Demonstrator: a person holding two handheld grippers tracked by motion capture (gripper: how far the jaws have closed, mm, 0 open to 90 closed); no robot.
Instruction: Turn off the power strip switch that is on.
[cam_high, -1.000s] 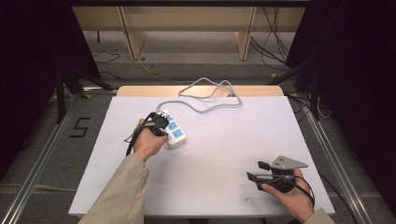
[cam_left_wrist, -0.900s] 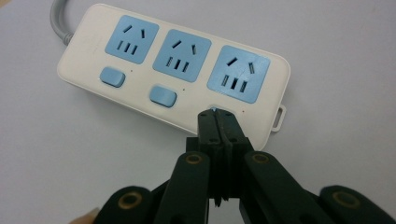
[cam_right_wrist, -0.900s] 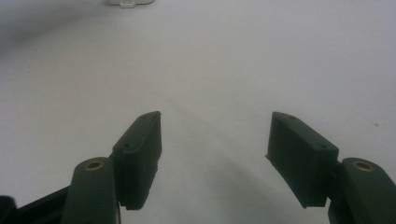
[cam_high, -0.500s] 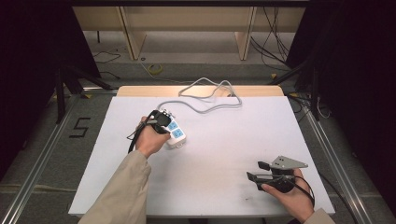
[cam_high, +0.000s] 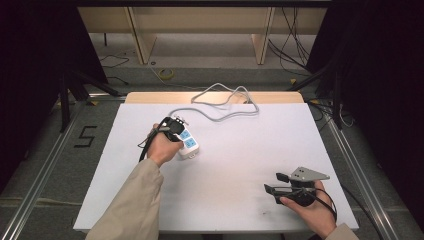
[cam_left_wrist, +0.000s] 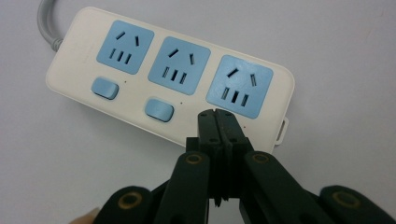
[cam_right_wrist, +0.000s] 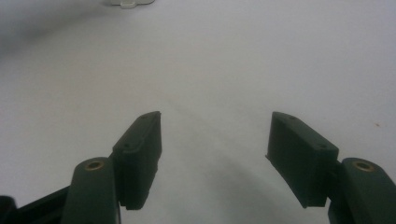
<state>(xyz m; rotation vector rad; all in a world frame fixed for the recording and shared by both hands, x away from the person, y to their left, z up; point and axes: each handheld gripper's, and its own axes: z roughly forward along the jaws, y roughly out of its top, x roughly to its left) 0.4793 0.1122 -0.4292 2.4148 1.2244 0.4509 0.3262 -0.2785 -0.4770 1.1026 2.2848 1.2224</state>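
Left gripper (cam_left_wrist: 218, 114) has its jaws pressed closed, tip over the white plastic power strip with blue sockets (cam_left_wrist: 170, 77), left-centre on the white desk (cam_high: 250, 150). Right gripper (cam_right_wrist: 215, 135) sits near-right, jaws wide open.

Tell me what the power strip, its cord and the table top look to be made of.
Power strip: looks like moulded plastic, smooth cream shell with matte blue socket faces and buttons, rounded edges. Its cord: grey flexible sheath, probably rubber or PVC, lying in loose loops. Table top: flat matte white surface, possibly laminate or a sheet covering; a pale wood edge shows at the far side.
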